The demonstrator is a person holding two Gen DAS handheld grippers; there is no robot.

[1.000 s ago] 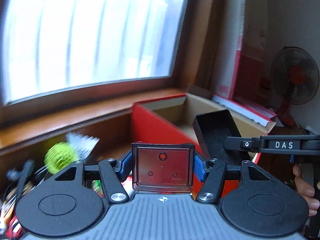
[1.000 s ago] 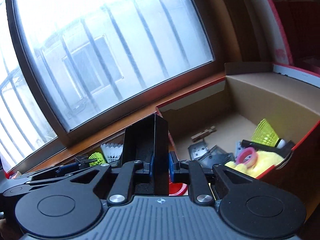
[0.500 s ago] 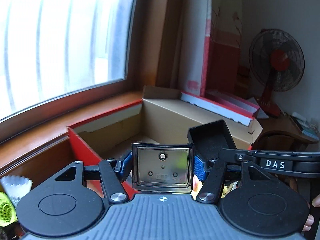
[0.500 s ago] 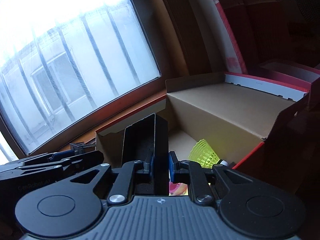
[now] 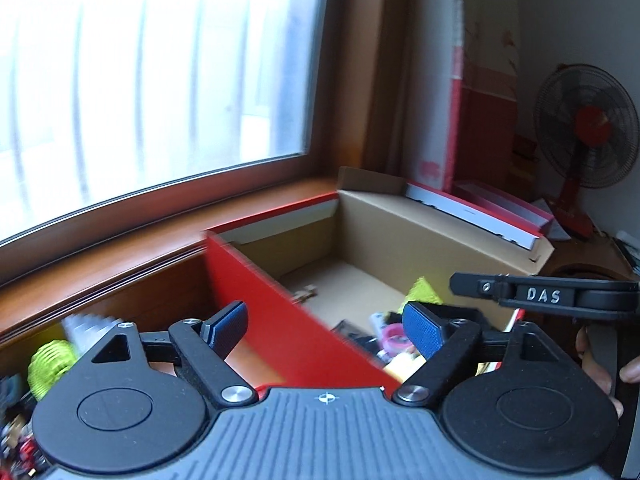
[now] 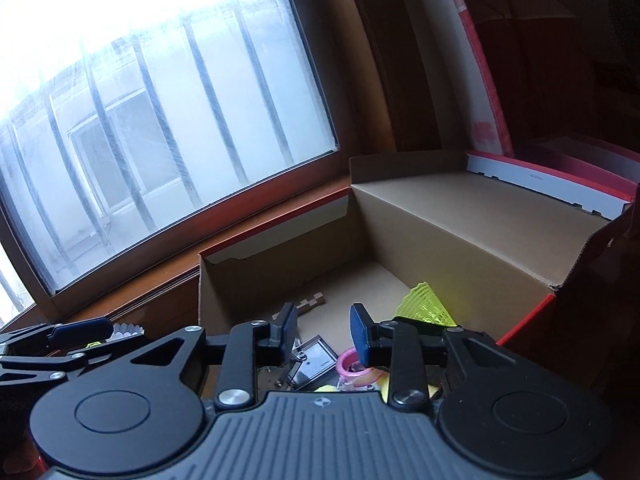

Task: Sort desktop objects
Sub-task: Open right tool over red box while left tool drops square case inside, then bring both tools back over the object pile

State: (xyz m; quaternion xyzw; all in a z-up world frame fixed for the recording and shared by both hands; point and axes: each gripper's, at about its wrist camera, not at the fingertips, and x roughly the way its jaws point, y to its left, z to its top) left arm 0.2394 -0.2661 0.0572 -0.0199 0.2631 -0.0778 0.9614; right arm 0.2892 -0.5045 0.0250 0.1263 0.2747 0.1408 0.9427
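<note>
A red cardboard box [image 5: 280, 308] with a brown inside stands open by the window sill. In the left wrist view my left gripper [image 5: 325, 330] hangs open over the box's near wall with nothing between its blue pads. My right gripper [image 6: 323, 334] is open too, above the box [image 6: 460, 232], and holds nothing. Below it lie a yellow-green shuttlecock [image 6: 426, 306], a pink ring [image 6: 354, 364], a flat square case [image 6: 314, 360] and a small wooden piece [image 6: 308, 304]. The right gripper [image 5: 540, 294] also shows at the right of the left wrist view, with a hand behind it.
Left of the box, on the desk, lie a green shuttlecock [image 5: 50, 364], a white shuttlecock [image 5: 86, 328] and small clutter. A large window fills the back. The box lid [image 5: 472, 212] leans open behind, and a red fan [image 5: 586, 128] stands far right.
Both grippers have opened. The flat case that the left one held and the black tray that the right one held are gone from between the fingers. Both views have swung back left.
</note>
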